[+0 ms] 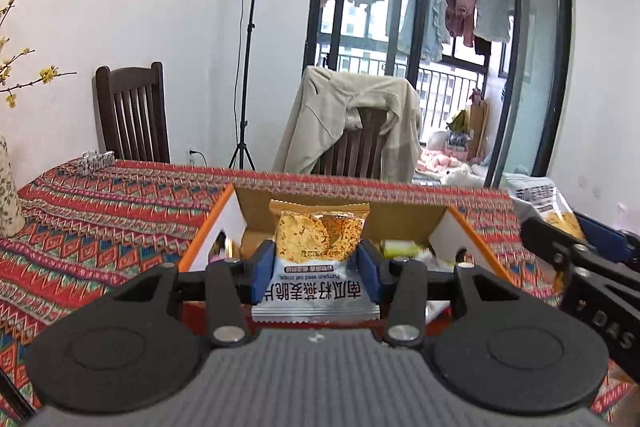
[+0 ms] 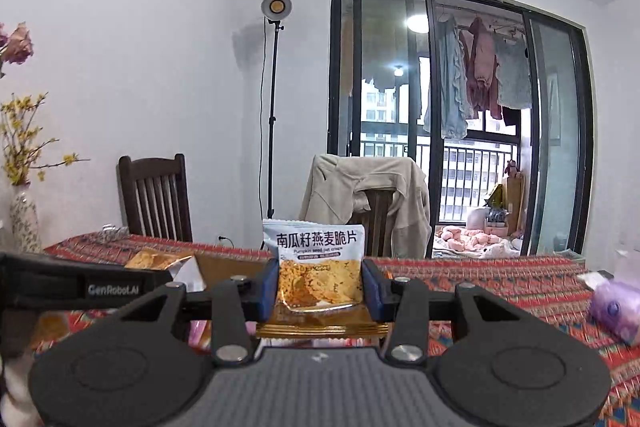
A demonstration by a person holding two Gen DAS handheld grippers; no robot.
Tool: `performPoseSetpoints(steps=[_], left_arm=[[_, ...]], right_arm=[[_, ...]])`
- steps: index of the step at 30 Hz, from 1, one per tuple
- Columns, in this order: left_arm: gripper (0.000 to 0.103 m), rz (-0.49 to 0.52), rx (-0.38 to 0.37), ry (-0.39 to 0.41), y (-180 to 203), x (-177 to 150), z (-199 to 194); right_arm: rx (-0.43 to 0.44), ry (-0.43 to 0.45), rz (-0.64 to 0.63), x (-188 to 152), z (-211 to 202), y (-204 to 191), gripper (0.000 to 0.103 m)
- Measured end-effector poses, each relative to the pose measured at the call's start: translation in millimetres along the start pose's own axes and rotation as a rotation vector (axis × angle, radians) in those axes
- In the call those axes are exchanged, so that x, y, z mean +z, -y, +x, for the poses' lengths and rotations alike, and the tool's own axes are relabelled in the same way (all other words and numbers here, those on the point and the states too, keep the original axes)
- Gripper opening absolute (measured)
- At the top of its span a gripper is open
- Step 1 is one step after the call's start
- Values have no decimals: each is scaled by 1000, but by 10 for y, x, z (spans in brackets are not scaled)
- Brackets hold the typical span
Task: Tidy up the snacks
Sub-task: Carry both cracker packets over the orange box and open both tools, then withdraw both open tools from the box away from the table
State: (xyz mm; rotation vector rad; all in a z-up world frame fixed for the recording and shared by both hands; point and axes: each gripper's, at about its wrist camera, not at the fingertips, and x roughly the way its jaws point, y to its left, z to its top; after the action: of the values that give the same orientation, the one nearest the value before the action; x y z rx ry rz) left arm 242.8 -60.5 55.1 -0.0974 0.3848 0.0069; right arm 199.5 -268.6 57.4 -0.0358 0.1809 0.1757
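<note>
Both grippers sit raised above the desk (image 1: 100,211), nearly level. Left gripper (image 1: 316,269), jaws clamped on an upside-down crisps packet (image 1: 318,259) over the open box (image 1: 400,211). Right gripper (image 2: 320,287) pinches a second packet (image 2: 318,267) upright.

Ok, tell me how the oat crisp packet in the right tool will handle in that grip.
The oat crisp packet probably weighs little: it stands upright between the right tool pads. Its glossy film looks slippery, so it may slide. The crisps inside look brittle; a harder squeeze could crack them.
</note>
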Motion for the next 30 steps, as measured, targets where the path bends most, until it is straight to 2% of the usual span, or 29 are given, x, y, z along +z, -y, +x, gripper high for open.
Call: performPoseSetpoints(steps=[5,10,15,22,23,24,25,26,27,28,29,30], left_arm=[[46,-32,12,23,-26,179,251],[46,-55,50,31,-59,301,592],[46,-44,89,21,-145,226,897],[48,-35,55,-24,-260,91,1046],[55,-40,53,-25,-277,92,1044],[61,-42,52,-21,-290,92,1033],[77,-42,52,-15,-293,91,1018],[92,-44,55,-5,-298,93,997],[99,-50,64,9,-308,97,966],[103,-56,64,23,-313,105,937],[103,-59,53,36,-318,116,898],[103,-59,39,35,-322,132,879]], right_arm=[[-23,-21,35,161,437,-13,42],[-51,-63,73,127,868,-23,42],[-66,-71,112,-66,1159,-16,42],[-45,-123,94,-202,1397,-14,44],[-45,-130,97,-212,1409,-3,47],[-46,-134,104,-230,1393,22,58],[-49,-138,112,-246,1386,40,69],[-53,-135,122,-255,1365,63,73],[-52,-131,129,-258,1341,82,78],[-49,-130,135,-256,1335,99,86],[-45,-131,142,-256,1287,120,91],[-42,-131,153,-253,1283,138,100]])
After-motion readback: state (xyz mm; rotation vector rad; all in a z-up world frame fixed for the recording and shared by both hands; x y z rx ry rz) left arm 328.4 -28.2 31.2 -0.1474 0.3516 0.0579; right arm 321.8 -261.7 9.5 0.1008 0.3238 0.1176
